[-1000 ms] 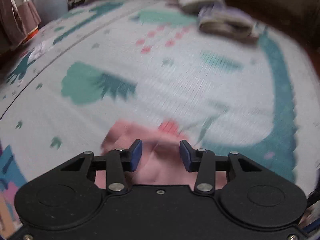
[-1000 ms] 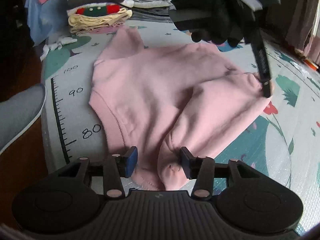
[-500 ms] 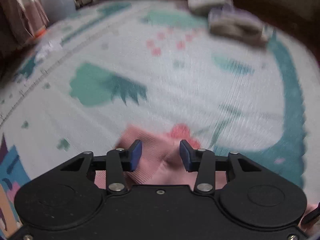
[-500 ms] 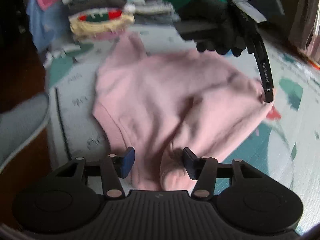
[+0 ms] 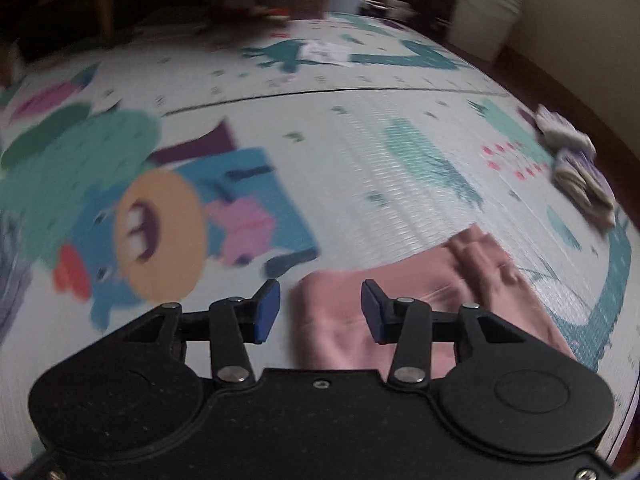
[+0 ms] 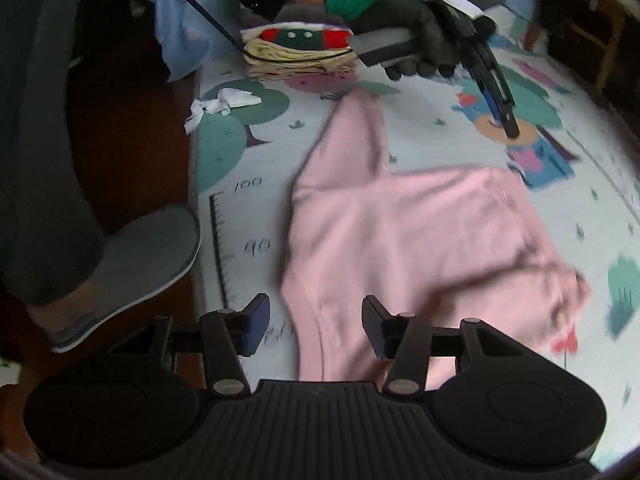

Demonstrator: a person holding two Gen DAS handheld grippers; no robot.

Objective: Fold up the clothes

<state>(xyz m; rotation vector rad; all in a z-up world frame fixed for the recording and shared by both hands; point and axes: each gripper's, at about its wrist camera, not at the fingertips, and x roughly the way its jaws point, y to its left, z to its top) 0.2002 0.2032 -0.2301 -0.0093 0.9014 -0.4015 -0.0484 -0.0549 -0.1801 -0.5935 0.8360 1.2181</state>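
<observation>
left gripper (image 5: pixel 320 306) hangs above the play mat (image 5: pixel 360 140) with its jaws apart and nothing pinched; the pink cloth seen between them lies on the mat below, pads not pressing it. those jaws have just been opening a little, nothing clamped. right gripper (image 6: pixel 316 320) same story: jaws apart, hovering over the near hem of the pink sweatshirt (image 6: pixel 400 240), and they have just been closing slightly without catching fabric. the sweatshirt lies flat on the mat, one sleeve stretched away toward the stack of folded clothes (image 6: pixel 296 52), the other sleeve already laid across the body on the right side. in the right wrist view the gloved hand (image 6: pixel 408 36) holds the other gripper raised well above the mat, clear of the garment. looks like a between-folds moment, so judging the next step: take the loose far sleeve or the side edge and bring it in over the body. to do it well, come down onto the fabric edge, pinch only the top layer, lift low, keep the edge parallel to the body line, and set it down before releasing so the folded sleeve does not drag. both views are blurred, so fine creases cannot be read.
</observation>
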